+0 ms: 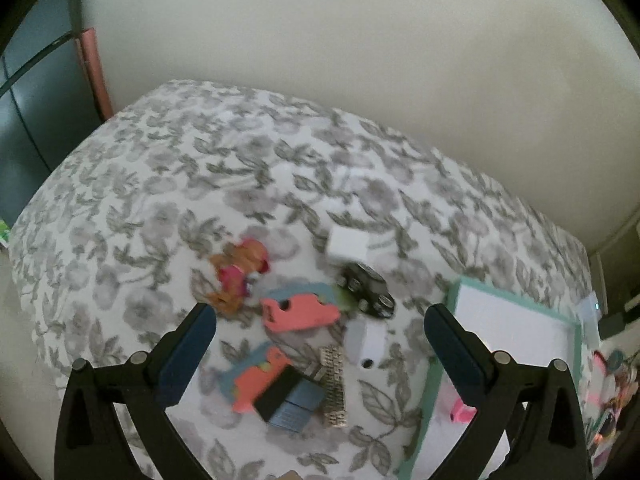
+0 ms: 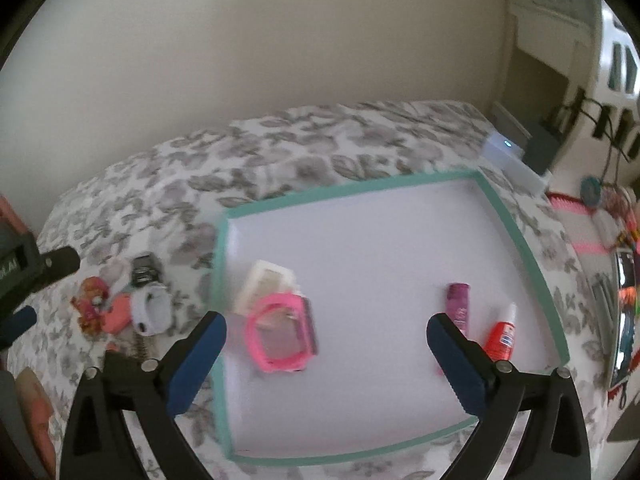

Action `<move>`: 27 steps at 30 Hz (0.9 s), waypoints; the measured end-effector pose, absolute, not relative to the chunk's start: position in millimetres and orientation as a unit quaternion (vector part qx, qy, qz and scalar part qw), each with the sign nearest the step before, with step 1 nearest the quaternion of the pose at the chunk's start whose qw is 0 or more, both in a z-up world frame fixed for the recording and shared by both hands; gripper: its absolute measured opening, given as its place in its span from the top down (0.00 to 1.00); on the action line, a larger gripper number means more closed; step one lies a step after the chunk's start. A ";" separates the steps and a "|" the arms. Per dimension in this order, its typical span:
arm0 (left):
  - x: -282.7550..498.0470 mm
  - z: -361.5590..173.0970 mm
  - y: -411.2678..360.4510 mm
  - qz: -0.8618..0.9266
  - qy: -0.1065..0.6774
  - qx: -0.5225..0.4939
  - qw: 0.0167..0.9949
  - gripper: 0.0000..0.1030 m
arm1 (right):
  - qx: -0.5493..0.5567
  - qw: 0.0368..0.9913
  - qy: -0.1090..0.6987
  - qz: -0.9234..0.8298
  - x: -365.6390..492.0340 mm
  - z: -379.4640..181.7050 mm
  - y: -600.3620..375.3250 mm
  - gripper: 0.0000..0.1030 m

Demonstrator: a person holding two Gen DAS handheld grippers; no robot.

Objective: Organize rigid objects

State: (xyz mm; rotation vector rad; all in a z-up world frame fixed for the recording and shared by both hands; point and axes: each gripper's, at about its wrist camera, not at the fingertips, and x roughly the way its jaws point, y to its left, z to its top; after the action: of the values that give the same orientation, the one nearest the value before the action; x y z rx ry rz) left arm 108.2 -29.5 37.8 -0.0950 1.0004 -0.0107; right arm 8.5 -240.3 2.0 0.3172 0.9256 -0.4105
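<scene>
On the bed, a soft bedspread (image 1: 168,184) printed with grey leaves carries the whole scene. In the left wrist view the left gripper (image 1: 320,320) tilts steeply down, its two dark blue padded fingers (image 1: 188,356) spread wide with nothing between them, hovering over a loose clutter: two coral-pink flat foam shapes (image 1: 300,312), one at centre and one at six o'clock of it; a small orange-and-pink figurine (image 1: 240,276) at ten o'clock; a white boxy block (image 1: 348,246) at one o'clock; a black toy car (image 1: 366,288) with shiny round wheels just below that block; a rough woven strip (image 1: 334,384) and a dark, flat rectangular piece (image 1: 280,396) at five and six o'clock. Over to the right wrist view: the right gripper (image 2: 326,330) also pitches down, jaws fully apart and empty, above a shallow square tray (image 2: 224,320) with a teal rim and smooth white floor. Inside lie four things: a pink rounded frame (image 2: 276,336) overlapping a cream rectangular case (image 2: 260,284) at nine o'clock, a purple tube (image 2: 458,300) and a red bottle (image 2: 500,338) with a white nozzle at three o'clock. Everything is slightly blurred.
</scene>
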 end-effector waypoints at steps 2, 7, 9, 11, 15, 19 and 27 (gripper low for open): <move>109.6 43.2 -17.4 0.008 0.471 -0.047 0.881 0.00 | 0.147 0.868 0.439 -0.182 12.6 6.9 -228.4 0.01; 115.4 48.1 17.4 0.035 0.440 -0.021 0.897 0.00 | 0.135 0.876 0.440 -0.140 26.6 12.6 -200.0 0.01; 121.6 44.2 37.3 0.048 0.449 -0.018 0.892 0.00 | 0.129 0.878 0.443 -0.129 32.4 13.3 -189.7 0.01; 125.0 42.1 51.8 0.055 0.453 -0.019 0.890 0.00 | 0.126 0.878 0.446 -0.116 38.7 12.8 -179.3 0.01; 129.7 38.6 78.2 0.045 0.464 -0.019 0.885 0.00 | 0.122 0.877 0.457 -0.083 52.7 9.1 -155.8 0.01; 128.5 25.7 83.5 0.026 0.483 -0.019 0.875 0.00 | 0.108 0.870 0.479 -0.048 64.6 -2.5 -131.8 0.01; 117.4 -22.6 65.2 -0.001 0.531 0.012 0.847 0.00 | 0.090 0.845 0.527 -0.011 72.9 -32.6 -109.2 0.01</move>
State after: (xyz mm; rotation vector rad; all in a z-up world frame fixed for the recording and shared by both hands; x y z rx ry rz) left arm 117.4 65.2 -22.6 0.0261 1.1205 -0.0021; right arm 72.9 -109.2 -32.6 0.1898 1.1131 -0.0232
